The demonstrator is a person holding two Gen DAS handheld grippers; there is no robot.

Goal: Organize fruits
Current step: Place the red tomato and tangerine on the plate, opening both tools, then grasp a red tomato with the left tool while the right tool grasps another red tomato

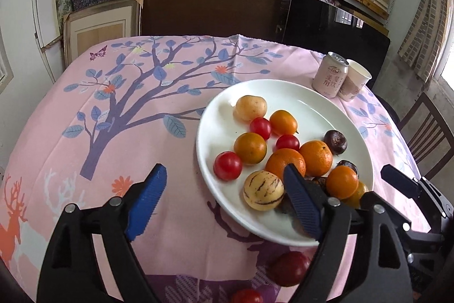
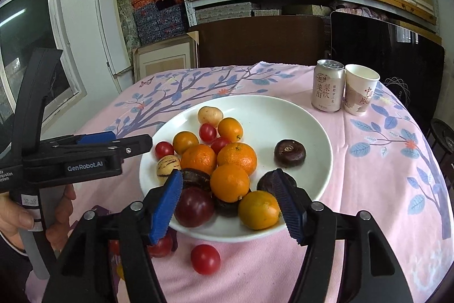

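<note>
A white plate [image 1: 334, 115] [image 2: 286, 118] on the pink tablecloth holds oranges [image 2: 237, 156], cherry tomatoes [image 1: 227, 165], striped yellow melons [image 1: 263, 190], dark plums [image 2: 194, 207] and dark chestnut-like fruits [image 2: 290, 153]. A red plum [image 1: 289, 268] and a cherry tomato [image 2: 205, 259] lie on the cloth in front of the plate. My left gripper [image 1: 224, 203] is open and empty above the plate's near left rim. My right gripper [image 2: 228, 203] is open, its fingers either side of the near fruits; it also shows at the right in the left wrist view [image 1: 403, 181].
A drink can [image 2: 327, 85] and a paper cup [image 2: 360, 90] stand beyond the plate at the back right. Another red fruit [image 2: 160, 244] lies under my right gripper's left finger. Chairs and shelves of boxes stand behind the table.
</note>
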